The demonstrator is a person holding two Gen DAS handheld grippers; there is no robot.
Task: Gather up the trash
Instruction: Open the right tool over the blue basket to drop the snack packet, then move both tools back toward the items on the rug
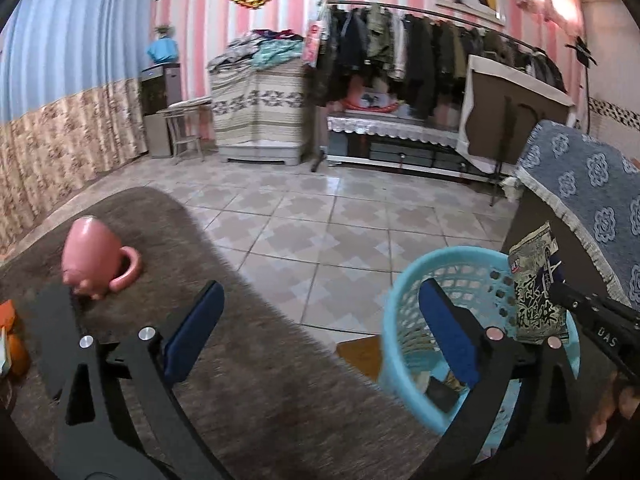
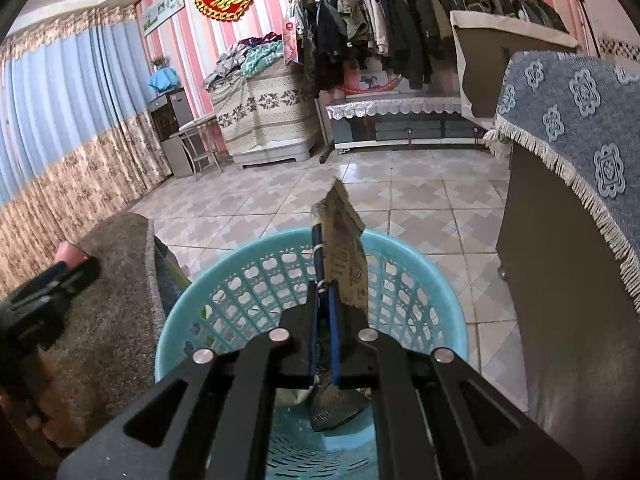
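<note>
The right gripper (image 2: 325, 276) is pinching a snack wrapper (image 2: 344, 256) at its lower edge, jaws nearly closed, holding it upright over the blue basket (image 2: 440, 300) at frame centre; the left gripper (image 1: 320, 312) is gaping wide w/ nothing in it, over the table edge at lower left. The wrapper is looking light, thin & crinkly, prob. slippery foil; an edge pinch is suiting it.
</note>
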